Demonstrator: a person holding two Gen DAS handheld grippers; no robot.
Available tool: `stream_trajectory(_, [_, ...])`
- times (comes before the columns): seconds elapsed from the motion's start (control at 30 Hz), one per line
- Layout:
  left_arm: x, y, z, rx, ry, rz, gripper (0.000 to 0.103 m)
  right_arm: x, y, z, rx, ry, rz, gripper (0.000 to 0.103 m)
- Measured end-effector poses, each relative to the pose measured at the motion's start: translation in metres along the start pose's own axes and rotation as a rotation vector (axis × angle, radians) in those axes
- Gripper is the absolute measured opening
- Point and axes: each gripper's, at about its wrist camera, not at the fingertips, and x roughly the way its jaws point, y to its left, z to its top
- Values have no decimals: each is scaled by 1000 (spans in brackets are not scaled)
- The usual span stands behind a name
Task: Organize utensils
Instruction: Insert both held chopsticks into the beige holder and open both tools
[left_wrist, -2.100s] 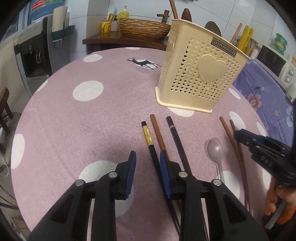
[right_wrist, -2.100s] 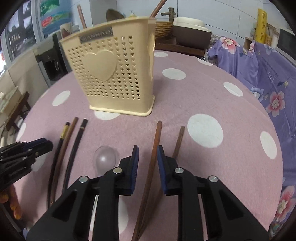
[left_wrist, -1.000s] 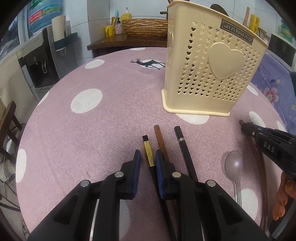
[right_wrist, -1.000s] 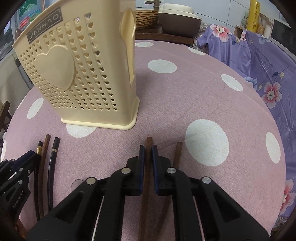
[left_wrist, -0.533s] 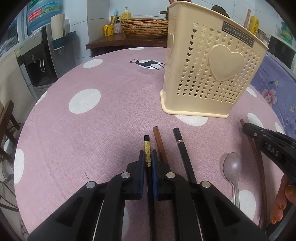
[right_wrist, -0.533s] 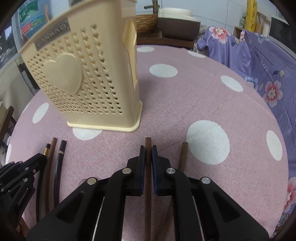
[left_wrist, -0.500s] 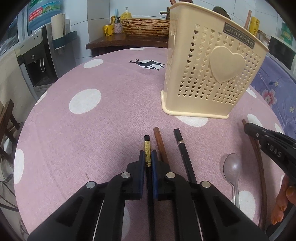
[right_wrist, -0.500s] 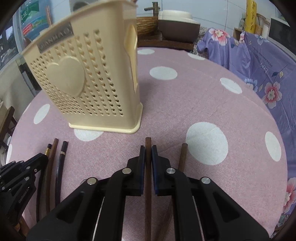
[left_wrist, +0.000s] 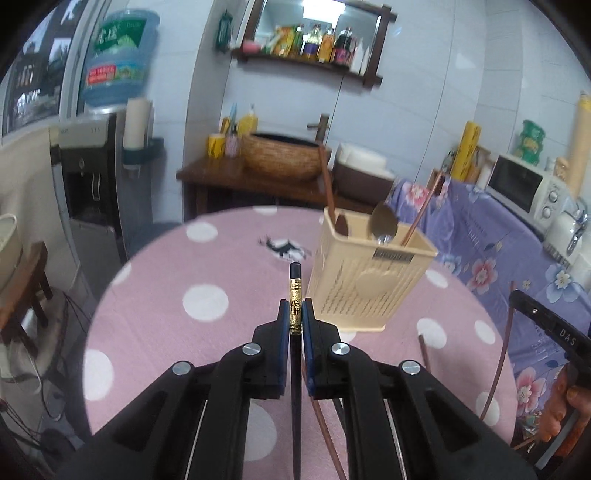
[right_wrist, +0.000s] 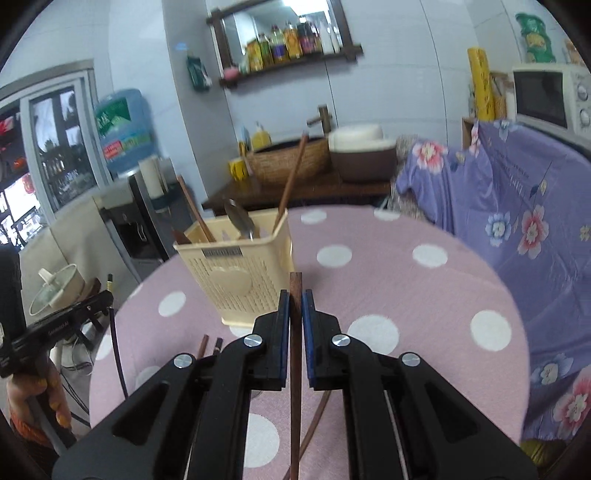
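My left gripper (left_wrist: 295, 308) is shut on a black chopstick (left_wrist: 295, 280) with a gold band, held up in the air above the pink dotted table (left_wrist: 229, 258). My right gripper (right_wrist: 295, 299) is shut on a brown wooden chopstick (right_wrist: 296, 284), also lifted. The cream perforated utensil basket (left_wrist: 365, 280) (right_wrist: 236, 277) stands ahead of both, with a metal spoon (left_wrist: 384, 221) and wooden sticks in it. Other chopsticks (left_wrist: 424, 350) (right_wrist: 202, 345) lie on the cloth below. The right gripper also shows at the right edge of the left wrist view (left_wrist: 517, 299).
A purple flowered cloth (right_wrist: 517, 206) covers furniture to the right, with a microwave (left_wrist: 524, 188) on it. Behind the table stands a wooden sideboard (left_wrist: 229, 177) with a woven basket (left_wrist: 284, 155). A water dispenser (left_wrist: 92, 177) is at the left.
Both grippers rose from the table, each lifting its chopstick off the cloth. The views tilted up, so the basket now looks smaller and farther, and the room behind has come into sight.
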Motion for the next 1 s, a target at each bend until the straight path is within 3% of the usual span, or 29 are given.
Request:
stream_trajectory(0.27, [-27, 8, 12, -9, -50, -30, 8, -46, -10, 9, 9, -53, 27, 8])
stream_trajectory(0.8, [-33, 12, 22, -2, -57, -64, 8, -53, -1, 16, 1, -46, 64, 8])
stream_trajectory(1.0, [-35, 8, 48, 9, -70, -102, 8, -53, 9, 39, -26, -66, 81, 8])
